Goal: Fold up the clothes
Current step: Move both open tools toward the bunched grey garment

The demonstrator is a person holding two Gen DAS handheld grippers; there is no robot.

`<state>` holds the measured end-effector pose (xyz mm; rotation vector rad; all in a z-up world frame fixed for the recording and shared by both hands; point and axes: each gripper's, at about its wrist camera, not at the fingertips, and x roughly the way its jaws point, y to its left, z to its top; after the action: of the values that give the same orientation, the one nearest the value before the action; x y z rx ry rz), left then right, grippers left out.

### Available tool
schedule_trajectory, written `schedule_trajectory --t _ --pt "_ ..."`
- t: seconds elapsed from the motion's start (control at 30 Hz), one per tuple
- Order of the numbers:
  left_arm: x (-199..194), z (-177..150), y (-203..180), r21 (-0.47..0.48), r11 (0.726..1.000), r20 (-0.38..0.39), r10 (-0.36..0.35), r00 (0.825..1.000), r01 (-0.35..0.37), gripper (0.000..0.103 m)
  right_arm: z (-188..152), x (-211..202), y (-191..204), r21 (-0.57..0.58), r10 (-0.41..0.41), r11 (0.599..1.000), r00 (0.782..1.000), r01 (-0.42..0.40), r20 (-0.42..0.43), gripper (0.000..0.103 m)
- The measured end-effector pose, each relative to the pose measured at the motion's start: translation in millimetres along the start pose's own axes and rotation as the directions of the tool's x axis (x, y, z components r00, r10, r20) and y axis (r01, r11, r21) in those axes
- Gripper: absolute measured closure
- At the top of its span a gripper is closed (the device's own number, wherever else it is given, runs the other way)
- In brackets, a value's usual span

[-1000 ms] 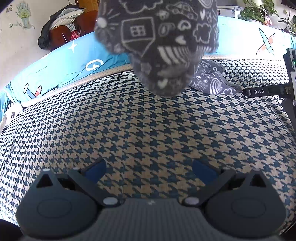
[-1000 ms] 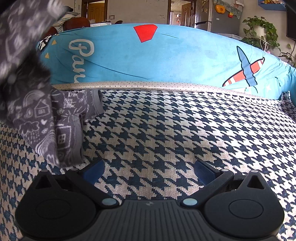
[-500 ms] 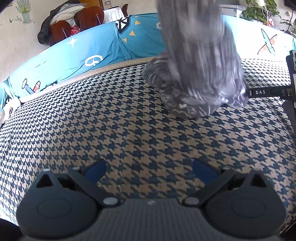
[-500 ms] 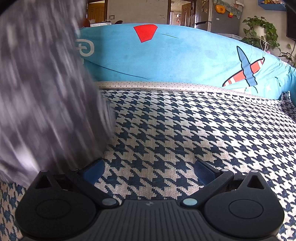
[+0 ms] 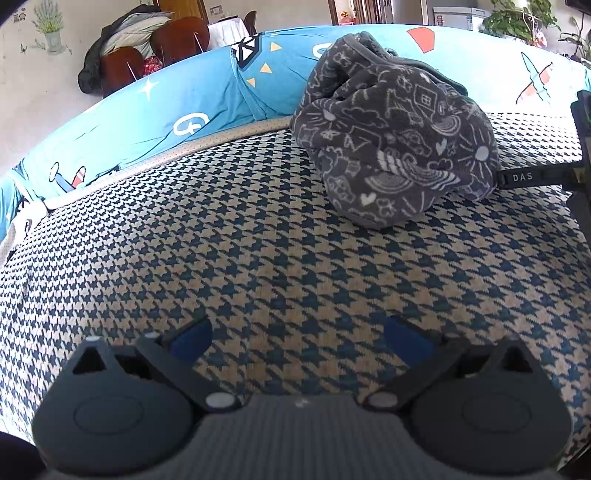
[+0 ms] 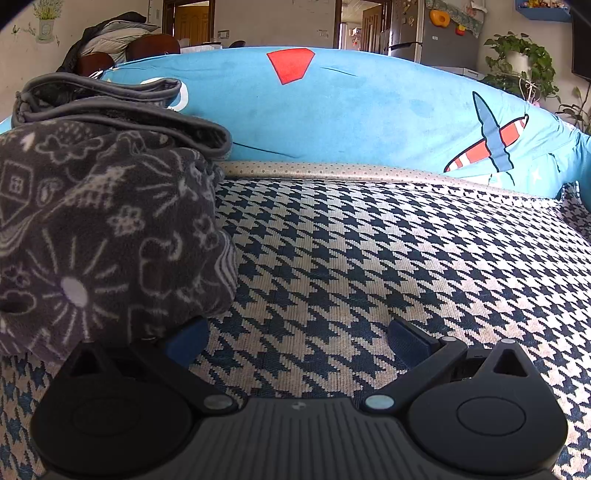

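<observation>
A dark grey fleece garment [image 5: 399,136] with white doodle print lies crumpled in a heap on the houndstooth sofa seat [image 5: 258,251], at the upper right of the left wrist view. My left gripper [image 5: 299,338] is open and empty, well short of the heap. In the right wrist view the same garment [image 6: 107,221] fills the left side. It lies against the left finger of my right gripper [image 6: 299,338], which is open with only seat fabric between its fingers. The right gripper's body [image 5: 535,176] shows at the right edge of the left wrist view, beside the heap.
A blue cartoon-print cushion cover [image 6: 332,118] runs along the sofa back behind the seat [image 6: 369,258]. Beyond it are brown chairs with a coat [image 5: 140,48], a fridge [image 6: 436,33] and potted plants [image 6: 524,66]. Bare seat lies to the left and right of the heap.
The garment was hanging in the air a second ago, then dropped in a blur. It now rests still in a heap on the seat. Both grippers have stayed in place and open.
</observation>
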<state>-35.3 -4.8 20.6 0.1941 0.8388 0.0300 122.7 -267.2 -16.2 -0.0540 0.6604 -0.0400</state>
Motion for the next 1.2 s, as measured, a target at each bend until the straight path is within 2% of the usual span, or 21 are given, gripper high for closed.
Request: schedule_trajectory --t 0.3,0.47,0.73,0.8,0.93,1.13,1.2 --pt "-9 18 18 -0.036 0.997 -0.029 -0.074 0.997 0.072 0.0 0 0 0 0.001 0.001 1.0 1.0 -0.001 0.0 0.0" --pt "-18 45 21 -0.073 0.99 -0.032 -0.123 0.992 0.12 0.0 0 0 0 0.001 0.001 1.0 1.0 -0.001 0.0 0.0" --pt "-32 86 0 0.099 0.99 0.051 -0.102 0.993 0.097 0.0 0 0 0 0.002 0.001 1.0 1.0 -0.001 0.0 0.0" --pt "-29 97 1 0.118 0.989 0.064 -0.094 0.994 0.086 0.0 0 0 0 0.002 0.001 1.0 1.0 -0.001 0.0 0.0" --pt "-16 113 5 0.094 0.993 0.079 -0.084 0.993 0.076 0.0 0 0 -1 0.002 0.001 1.0 1.0 -0.001 0.0 0.0" --pt "6 115 5 -0.007 0.998 0.031 -0.065 0.997 0.066 0.0 0 0 -1 0.002 0.001 1.0 1.0 -0.001 0.0 0.0" --pt "6 116 3 -0.001 0.998 0.041 -0.06 0.997 0.06 0.0 0 0 -1 0.002 0.001 1.0 1.0 -0.001 0.0 0.0"
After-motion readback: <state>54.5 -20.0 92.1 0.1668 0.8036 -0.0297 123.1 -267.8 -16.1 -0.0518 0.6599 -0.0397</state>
